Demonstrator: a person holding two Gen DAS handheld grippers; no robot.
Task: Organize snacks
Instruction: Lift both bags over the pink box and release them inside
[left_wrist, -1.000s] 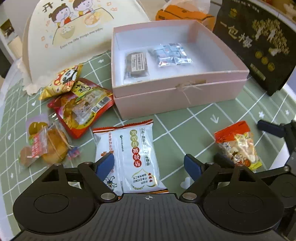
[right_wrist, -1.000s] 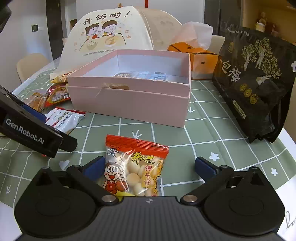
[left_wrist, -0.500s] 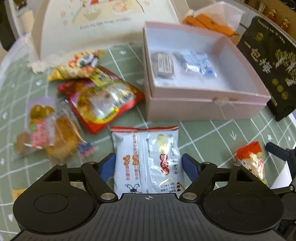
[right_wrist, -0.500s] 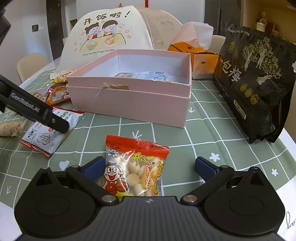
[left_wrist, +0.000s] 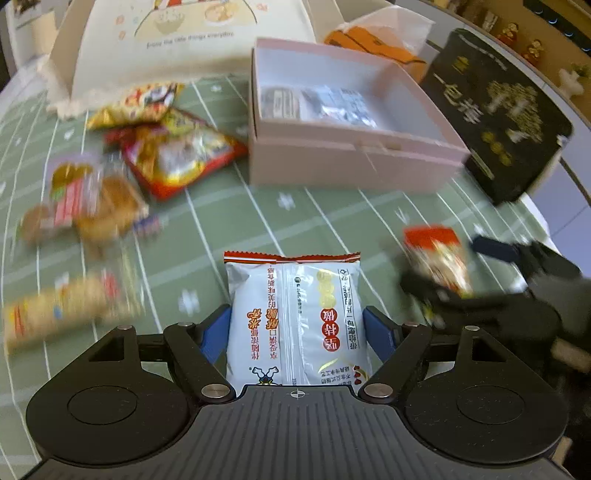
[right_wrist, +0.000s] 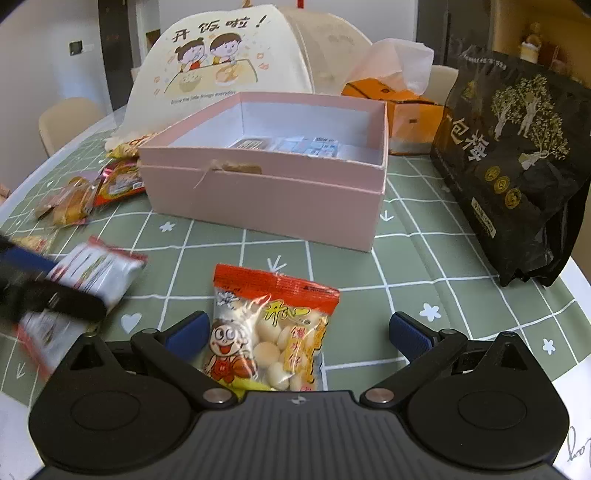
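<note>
A white snack packet with a red top edge (left_wrist: 295, 314) sits sharp between the blue fingers of my left gripper (left_wrist: 297, 328), which is shut on it while the table behind blurs. The right wrist view shows this same white packet (right_wrist: 96, 269) blurred at the left. An orange-topped packet of round biscuits (right_wrist: 269, 332) lies on the green cloth between the wide-apart fingers of my open right gripper (right_wrist: 299, 332), close to the left finger. The open pink box (right_wrist: 266, 199) stands beyond, holding a dark packet (left_wrist: 279, 101) and a silver-blue packet (left_wrist: 340, 107).
Several loose snack packets (left_wrist: 173, 151) lie left of the pink box (left_wrist: 351, 166). A black bag with gold print (right_wrist: 517, 155) stands at the right table edge. A cream food cover (right_wrist: 221, 66) and an orange box (right_wrist: 406, 107) are behind.
My left gripper has closed its fingers onto the white packet and is moving with it, pulling back from the box. The right gripper and the biscuit packet have stayed put.
</note>
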